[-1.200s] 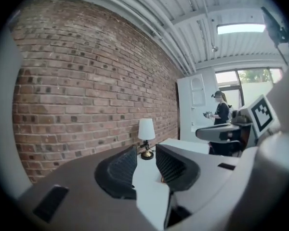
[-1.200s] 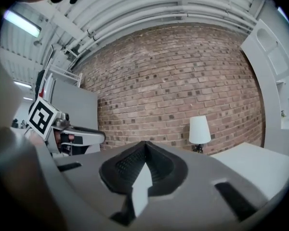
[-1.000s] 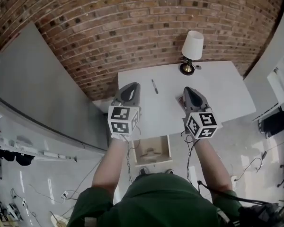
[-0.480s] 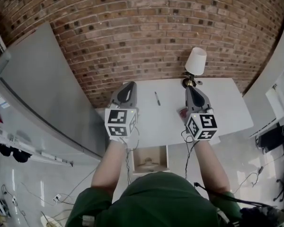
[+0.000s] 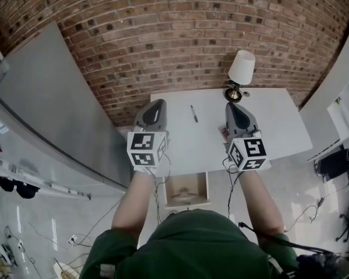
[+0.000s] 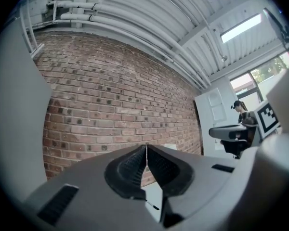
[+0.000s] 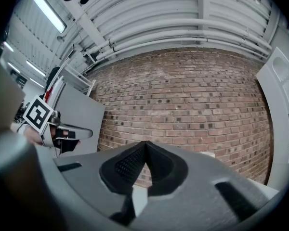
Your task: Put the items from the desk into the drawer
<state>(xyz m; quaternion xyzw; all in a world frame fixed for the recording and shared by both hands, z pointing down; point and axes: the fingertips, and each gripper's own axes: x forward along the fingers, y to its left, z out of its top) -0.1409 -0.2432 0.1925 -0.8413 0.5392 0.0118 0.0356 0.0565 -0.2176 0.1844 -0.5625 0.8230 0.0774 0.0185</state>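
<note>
Hovering above the white worktop (image 5: 267, 127), both grippers are pointing toward the brick wall (image 5: 163, 34).

Left gripper (image 5: 159, 103): grey moulded shell with a black ribbed pad on each jaw. In the left gripper view the pads are pressing together along a thin seam, with nothing between them.

Right gripper (image 5: 230, 105): same build. In the right gripper view its dark, fine-gridded pads are meeting at a point, and it is carrying nothing. Each gripper is wearing a white cube with black square markers at the wrist end.

The worktop is smooth, matte and rectangular, with its far edge butting against the rough red-brown brick.

Pen (image 5: 193, 113): thin, dark and straight, lying flat on the worktop midway along its width and nearer the far edge than the near edge. In the head view it is sitting between the two grippers and touching neither. Its long axis is running from far edge to near edge, tilted slightly so the near end is leaning toward the right side. I cannot tell which end is the tip.

A small reddish item (image 5: 223, 133) is showing just beside the right gripper and is mostly hidden.

Lamp (image 5: 242, 67): a white tapered shade on a round brass-coloured base, standing at the far edge, right of centre.

Drawer (image 5: 187, 189): pulled open under the near edge, pale wood, with a pale rounded shape lying inside.
</note>
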